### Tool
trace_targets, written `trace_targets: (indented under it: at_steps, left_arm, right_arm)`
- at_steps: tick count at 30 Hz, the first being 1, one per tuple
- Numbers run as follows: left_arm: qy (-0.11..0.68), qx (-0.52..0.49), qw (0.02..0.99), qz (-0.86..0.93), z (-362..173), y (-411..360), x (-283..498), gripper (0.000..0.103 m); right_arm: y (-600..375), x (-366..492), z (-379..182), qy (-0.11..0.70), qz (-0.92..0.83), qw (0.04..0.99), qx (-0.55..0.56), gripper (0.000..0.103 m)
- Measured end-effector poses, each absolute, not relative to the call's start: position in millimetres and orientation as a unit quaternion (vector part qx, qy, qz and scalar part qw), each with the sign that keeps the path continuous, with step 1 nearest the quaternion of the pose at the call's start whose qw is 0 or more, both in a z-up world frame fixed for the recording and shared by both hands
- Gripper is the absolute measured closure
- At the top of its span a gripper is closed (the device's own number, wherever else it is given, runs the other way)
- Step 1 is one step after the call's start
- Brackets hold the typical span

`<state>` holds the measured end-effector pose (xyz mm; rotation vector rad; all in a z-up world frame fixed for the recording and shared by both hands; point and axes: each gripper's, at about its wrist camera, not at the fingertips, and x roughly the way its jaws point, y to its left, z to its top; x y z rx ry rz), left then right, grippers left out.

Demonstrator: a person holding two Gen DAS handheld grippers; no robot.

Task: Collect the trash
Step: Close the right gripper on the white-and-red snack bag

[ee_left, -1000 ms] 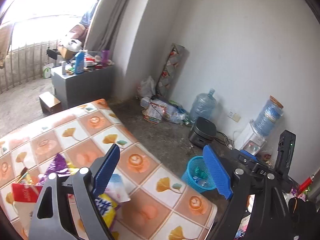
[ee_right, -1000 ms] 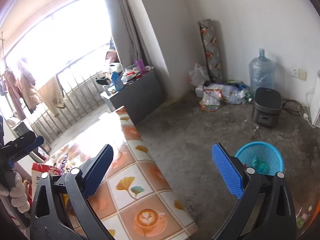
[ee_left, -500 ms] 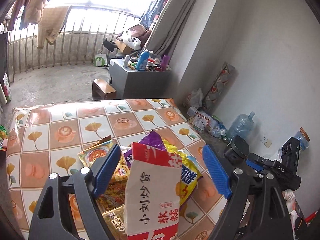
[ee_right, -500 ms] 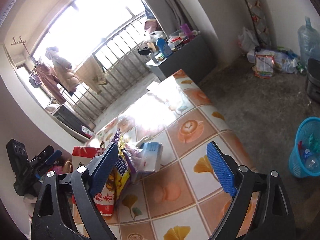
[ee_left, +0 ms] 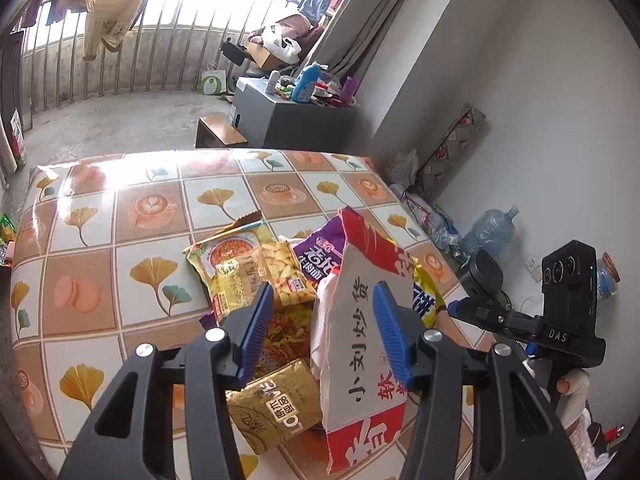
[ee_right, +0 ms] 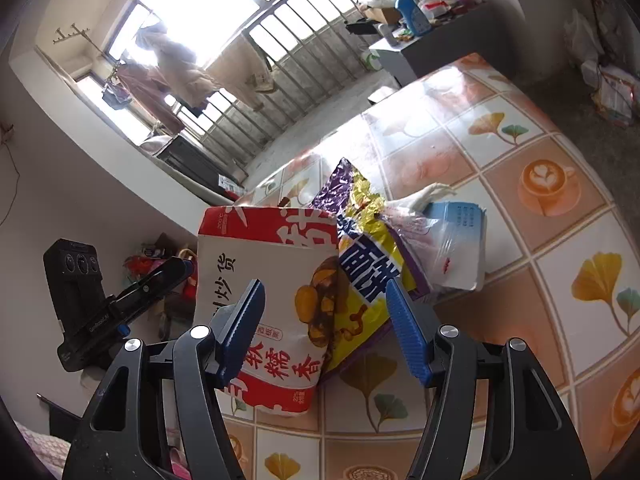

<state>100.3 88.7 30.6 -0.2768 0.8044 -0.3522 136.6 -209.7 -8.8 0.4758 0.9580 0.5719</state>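
Both claws are narrowing around a tall red-and-white crinkly foil snack bag (ee_left: pixel 362 344), neither gripping yet. The left claw (ee_left: pixel 322 330) is straddling its near edge; the right claw (ee_right: pixel 324 322) is framing its lower half. It probably weighs little and crumples easily, so pinching a flat side panel looks safest. It is standing among other wrappers on the tile-patterned surface (ee_left: pixel 100 264).

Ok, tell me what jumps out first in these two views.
A heap of bright snack wrappers on the patterned tablecloth, topped by a tall red-and-white snack bag that stands up from the middle. Both tools close in on it: the left tool and the right tool, jaws just narrowing, neither pressing yet. Behind, a sunlit balcony railing.
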Motion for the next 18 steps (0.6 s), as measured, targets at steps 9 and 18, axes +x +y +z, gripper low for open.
trace_targets:
  at_steps: [9, 18]
  left_arm:
    - [0.440, -0.137, 0.871, -0.168, -11, 92, 104, 0.071]
    - [0.460, -0.148, 0.859, -0.172, -25, 94, 107, 0.076]
  right_arm:
    - [-186, 152, -28, 0.505, 0.292, 0.771, 0.256, 0.043]
    - [-181, 157, -29, 0.516, 0.298, 0.754, 0.277, 0.053]
